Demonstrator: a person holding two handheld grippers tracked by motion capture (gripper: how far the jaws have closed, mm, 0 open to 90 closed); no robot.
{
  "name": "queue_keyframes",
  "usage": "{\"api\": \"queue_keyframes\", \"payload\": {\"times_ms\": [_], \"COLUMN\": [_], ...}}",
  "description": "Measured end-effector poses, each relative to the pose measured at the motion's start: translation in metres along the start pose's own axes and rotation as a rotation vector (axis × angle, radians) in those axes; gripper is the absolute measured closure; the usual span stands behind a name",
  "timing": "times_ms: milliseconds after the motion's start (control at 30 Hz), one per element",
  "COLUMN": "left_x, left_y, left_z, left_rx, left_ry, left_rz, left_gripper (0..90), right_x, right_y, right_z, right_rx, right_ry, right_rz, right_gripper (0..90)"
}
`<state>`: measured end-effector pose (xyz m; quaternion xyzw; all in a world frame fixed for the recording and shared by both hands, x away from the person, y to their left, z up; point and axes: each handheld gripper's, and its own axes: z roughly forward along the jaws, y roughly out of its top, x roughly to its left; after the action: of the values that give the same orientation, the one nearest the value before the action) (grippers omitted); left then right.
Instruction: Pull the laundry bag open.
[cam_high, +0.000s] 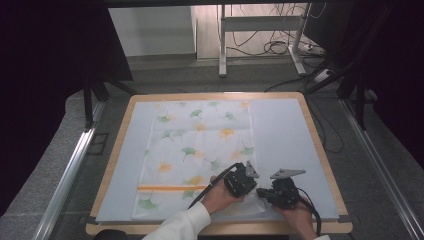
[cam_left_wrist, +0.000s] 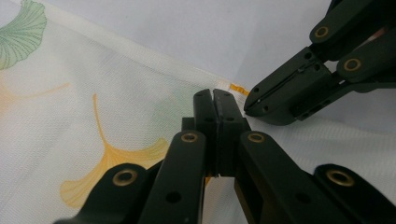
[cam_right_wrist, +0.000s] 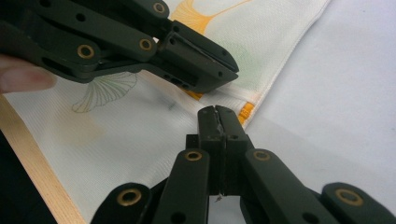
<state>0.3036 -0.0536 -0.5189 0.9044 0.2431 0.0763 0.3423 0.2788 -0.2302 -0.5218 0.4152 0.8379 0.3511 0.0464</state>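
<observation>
Lengthwise away from the person lay the cloth (cam_high: 195, 155) (ginkgo print) on a pale worktop (cam_high: 285, 135); left gripper (cam_high: 246, 186) and right gripper (cam_high: 266, 192) clenched at its near right edge, cabled floor beyond.

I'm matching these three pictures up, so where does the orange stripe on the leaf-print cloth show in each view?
High view: the orange stripe crosses the cloth at its near end.
Left gripper view: a short piece at the cloth's edge, just above the jaws.
Right gripper view: at the edge, beside the jaw tips.
Shared landmark: the cloth's white hem.
</observation>
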Motion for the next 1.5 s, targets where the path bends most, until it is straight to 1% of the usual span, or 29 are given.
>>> {"api": "queue_keyframes", "payload": {"times_ms": [100,133,200,267,300,333,433,533,700,967,1000,1100,1300,1367,1433,1500], "left_x": [0.0,0.0,0.001,0.001,0.002,0.002,0.003,0.004,0.006,0.009,0.009,0.011,0.012,0.013,0.014,0.014], "left_y": [-0.001,-0.001,-0.002,-0.003,-0.003,-0.004,-0.005,-0.007,-0.011,-0.015,-0.016,-0.018,-0.021,-0.022,-0.022,-0.023], "left_z": [-0.001,-0.001,-0.002,-0.002,-0.003,-0.004,-0.005,-0.007,-0.01,-0.014,-0.014,-0.016,-0.019,-0.019,-0.02,-0.021], "left_rx": [0.003,0.002,0.004,0.002,0.006,0.014,0.01,0.016,0.011,0.013,0.011,0.01,0.015,0.018,0.019,0.018], "left_ry": [-0.002,-0.004,-0.002,0.0,0.001,0.005,0.005,0.009,0.005,0.011,0.011,0.011,0.013,0.012,0.013,0.014], "left_rz": [0.003,-0.003,0.004,-0.003,0.0,-0.001,-0.008,-0.003,-0.019,-0.013,-0.019,-0.021,-0.018,-0.024,-0.019,-0.027], "left_gripper": [90.0,90.0,90.0,90.0,90.0,90.0,90.0,90.0,90.0,90.0,90.0,90.0,90.0,90.0,90.0,90.0], "right_x": [0.0,0.0,0.0,-0.001,0.0,0.0,0.0,0.0,0.0,0.0,0.0,0.0,-0.001,-0.001,-0.001,-0.001], "right_y": [0.0,0.0,0.0,0.0,-0.001,-0.001,-0.001,-0.001,-0.001,-0.001,-0.001,-0.001,-0.001,-0.001,-0.001,-0.001], "right_z": [0.0,0.0,0.0,0.0,0.0,0.0,0.0,0.0,0.0,0.0,0.0,0.0,0.0,0.0,0.0,0.0], "right_rx": [0.001,0.001,-0.001,0.0,-0.005,-0.006,-0.007,-0.005,-0.008,-0.007,-0.008,-0.007,-0.01,-0.009,-0.01,-0.011], "right_ry": [0.001,0.003,0.004,0.005,0.005,0.005,0.001,0.001,0.001,0.004,0.004,0.005,0.005,0.005,0.006,0.007], "right_rz": [0.001,0.0,0.001,0.004,0.009,0.009,-0.002,-0.005,-0.004,-0.006,-0.006,-0.008,-0.008,-0.006,-0.006,-0.006], "right_gripper": [89.6,89.6,89.6,89.6,89.6,89.6,89.6,89.6,89.6,89.6,89.6,89.6,89.6,89.6,89.6,89.6]}}
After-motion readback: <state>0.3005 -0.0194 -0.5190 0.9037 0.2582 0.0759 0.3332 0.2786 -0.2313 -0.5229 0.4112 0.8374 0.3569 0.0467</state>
